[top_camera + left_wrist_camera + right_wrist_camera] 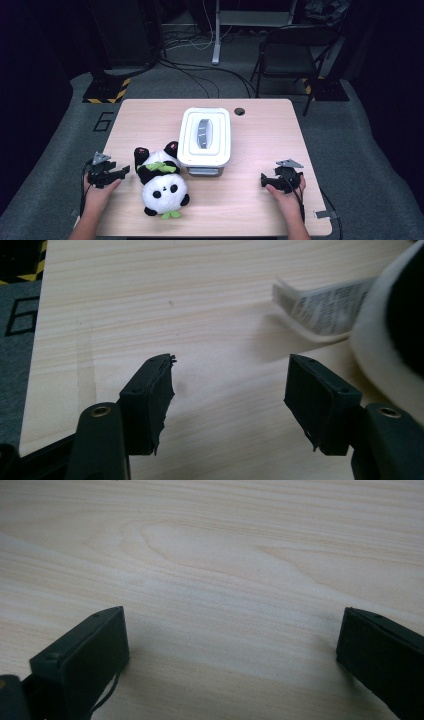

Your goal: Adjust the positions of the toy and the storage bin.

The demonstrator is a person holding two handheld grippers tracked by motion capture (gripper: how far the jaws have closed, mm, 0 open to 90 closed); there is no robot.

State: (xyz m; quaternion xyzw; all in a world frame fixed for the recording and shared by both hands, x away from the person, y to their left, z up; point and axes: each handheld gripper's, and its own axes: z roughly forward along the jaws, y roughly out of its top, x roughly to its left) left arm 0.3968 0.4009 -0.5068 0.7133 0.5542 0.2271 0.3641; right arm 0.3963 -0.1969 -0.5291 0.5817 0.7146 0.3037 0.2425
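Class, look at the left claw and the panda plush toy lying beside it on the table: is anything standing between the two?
Nothing visible does. The left claw rests on the table just left of the panda plush toy, jaws open and pointing towards it, with bare wood between them. In the left gripper view, the toy's sewn-in label lies ahead, part of the toy itself.

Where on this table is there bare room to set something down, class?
Bare wood runs right of the white lidded box to the table edge, and between the panda toy and right claw. It is crowded where panda meets box.
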